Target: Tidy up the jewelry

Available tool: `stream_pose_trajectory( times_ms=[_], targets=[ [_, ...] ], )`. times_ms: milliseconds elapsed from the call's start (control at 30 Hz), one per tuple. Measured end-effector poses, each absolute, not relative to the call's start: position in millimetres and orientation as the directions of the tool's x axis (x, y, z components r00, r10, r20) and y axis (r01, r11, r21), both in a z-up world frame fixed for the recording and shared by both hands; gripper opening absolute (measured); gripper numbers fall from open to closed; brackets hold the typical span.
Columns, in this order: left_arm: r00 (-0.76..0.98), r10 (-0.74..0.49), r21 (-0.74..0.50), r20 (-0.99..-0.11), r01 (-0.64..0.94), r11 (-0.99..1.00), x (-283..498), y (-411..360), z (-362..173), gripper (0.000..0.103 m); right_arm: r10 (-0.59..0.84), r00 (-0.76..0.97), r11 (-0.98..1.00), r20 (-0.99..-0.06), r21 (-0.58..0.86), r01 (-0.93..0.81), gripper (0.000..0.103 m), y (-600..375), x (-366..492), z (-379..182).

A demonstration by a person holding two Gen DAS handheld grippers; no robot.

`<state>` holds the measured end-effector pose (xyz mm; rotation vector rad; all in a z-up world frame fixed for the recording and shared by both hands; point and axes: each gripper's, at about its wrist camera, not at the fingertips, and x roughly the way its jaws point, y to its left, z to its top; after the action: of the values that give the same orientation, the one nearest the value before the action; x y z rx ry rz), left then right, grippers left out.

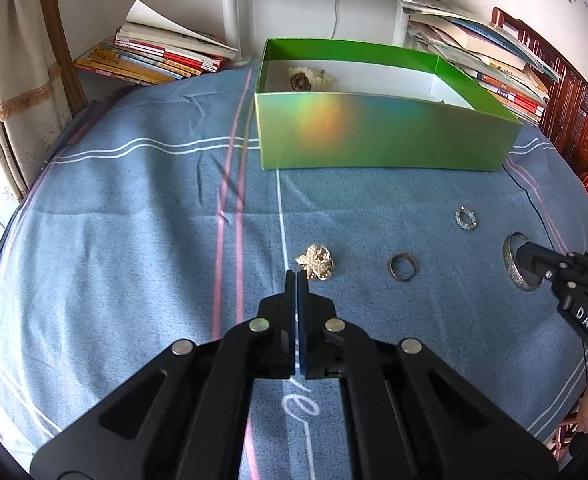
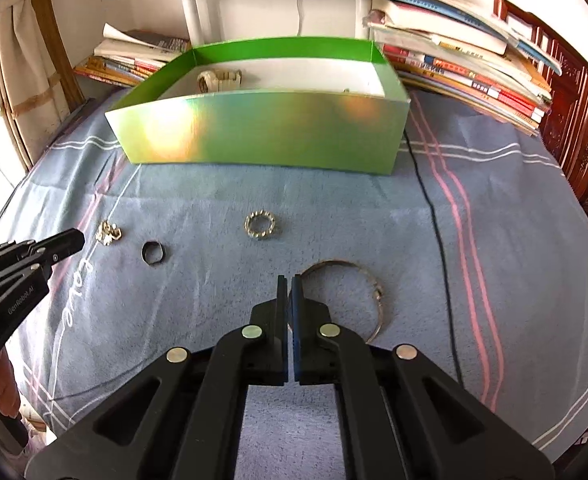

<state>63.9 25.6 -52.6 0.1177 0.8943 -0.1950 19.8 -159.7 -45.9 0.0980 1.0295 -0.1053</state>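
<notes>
Four loose pieces lie in a rough row on the blue striped cloth (image 1: 134,208) covering the counter, all short of the green box (image 1: 373,136) that sits at twelve o'clock from both hands. That box is evidently where everything is meant to end up: a pale flower-like piece (image 1: 305,78) already rests inside against its back left corner.

The left tongs (image 1: 296,274) are pressed fully together with nothing between them, the tips just beside the pearl brooch (image 1: 315,262), which lies at about one o'clock from them. I'd guess they are lined up there to take the brooch, but they would have to spread first.

The right tongs (image 2: 289,280) are likewise closed and empty. They hover over the near rim of the large silver bangle (image 2: 373,292), which curves around at two o'clock; whether the tips touch it I cannot tell.

Between the two hands lie a dark ring (image 2: 153,254) and a beaded ring (image 2: 260,226), both untouched. Book stacks (image 2: 453,60) flank the box, leaving its open top free for dropping pieces in.
</notes>
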Motion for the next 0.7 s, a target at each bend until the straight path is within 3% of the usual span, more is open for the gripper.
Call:
stream_pose_trajectory(
  times_ms=[167, 233, 267, 300, 467, 700],
  targets=[
    [0.607, -0.107, 0.034, -0.787, 0.216, 0.976, 66, 26, -55, 0.003, -0.041, 0.487, 0.989, -0.873, 0.033, 0.143, 0.002, -163, 19, -54],
    [0.606, -0.106, 0.035, -0.788, 0.215, 0.976, 69, 25, -55, 0.019, -0.041, 0.477, 0.988, -0.878, 0.036, 0.151, 0.003, -165, 20, -57],
    [0.605, -0.102, 0.037, -0.790, 0.213, 0.976, 70, 24, -56, 0.042, -0.041, 0.474, 0.987, -0.880, 0.040, 0.159, 0.004, -167, 20, -58],
    [0.608, -0.100, 0.041, -0.788, 0.214, 0.976, 71, 22, -55, 0.051, -0.040, 0.471, 0.986, -0.881, 0.042, 0.163, 0.005, -168, 20, -60],
    [0.618, -0.115, 0.050, -0.778, 0.244, 0.968, 72, 11, -53, 0.060, -0.038, 0.473, 0.986, -0.880, 0.044, 0.161, 0.011, -171, 22, -61],
    [0.605, -0.098, 0.056, -0.790, 0.231, 0.971, 89, 3, -62, 0.059, -0.044, 0.478, 0.988, -0.877, 0.034, 0.153, 0.012, -169, 24, -61]
  ],
)
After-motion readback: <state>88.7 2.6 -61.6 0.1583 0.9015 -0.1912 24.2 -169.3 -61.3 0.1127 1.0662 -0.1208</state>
